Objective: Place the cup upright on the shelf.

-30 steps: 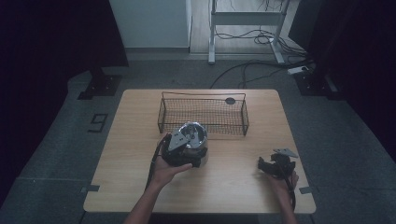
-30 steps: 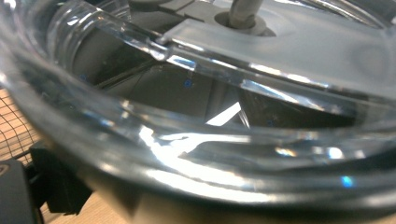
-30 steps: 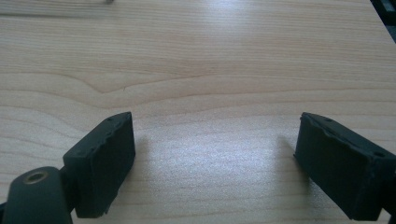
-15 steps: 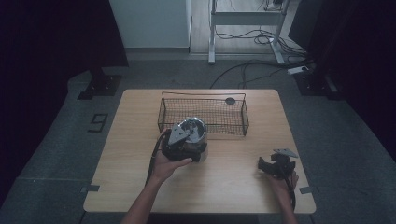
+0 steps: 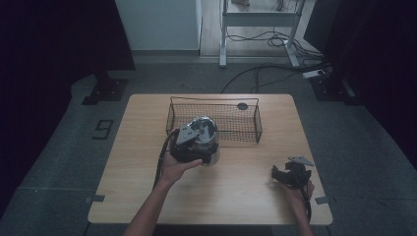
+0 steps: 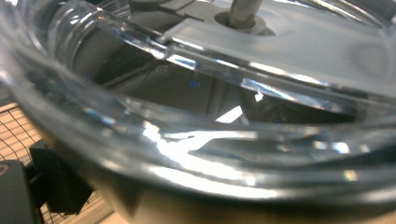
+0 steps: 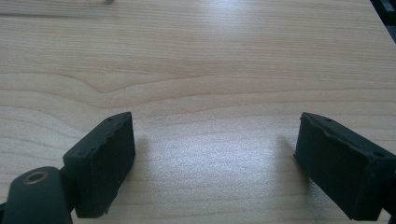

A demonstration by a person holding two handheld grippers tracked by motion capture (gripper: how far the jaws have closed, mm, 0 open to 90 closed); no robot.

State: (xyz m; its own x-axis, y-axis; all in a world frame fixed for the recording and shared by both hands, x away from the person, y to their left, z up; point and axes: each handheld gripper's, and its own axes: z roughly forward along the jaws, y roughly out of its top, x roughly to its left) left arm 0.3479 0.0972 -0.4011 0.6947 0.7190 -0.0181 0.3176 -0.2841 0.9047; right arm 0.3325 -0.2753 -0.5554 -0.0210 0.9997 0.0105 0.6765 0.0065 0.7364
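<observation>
**Desk:** What sits at the centre of the high view?

**Caption writer:** The left gripper (image 5: 189,145), carrying a clear glass bowl (image 5: 206,132), just left of the frame's middle. The bowl rides at the near, lower-left corner of the wire basket (image 5: 255,125), and whether it is lifted off the wooden table (image 5: 236,201) cannot be told from above.

**Desk:** Are its jaws pinching the bowl?

**Caption writer:** I judge yes. In the left gripper view the glass wall (image 6: 196,154) crosses the whole frame hard against the camera, with one dark pad (image 6: 56,186) at the lower left beside it. The second pad is hidden, so the clamp is a reading, not a sighting.

**Desk:** Which way does the basket lie from the bowl?

**Caption writer:** Up and to the right in the high view, its long axis running left to right across the frame. The bowl already overlaps the basket's near-left corner, so a short carry upward and rightward would bring it over the mesh.

**Desk:** And the other hand?

**Caption writer:** The right gripper (image 5: 290,173) rests at the lower right of the high view, well apart from both. Its own view shows the jaws spread wide over bare wood, holding nothing. The left hand is plainly the nearer one.
</observation>
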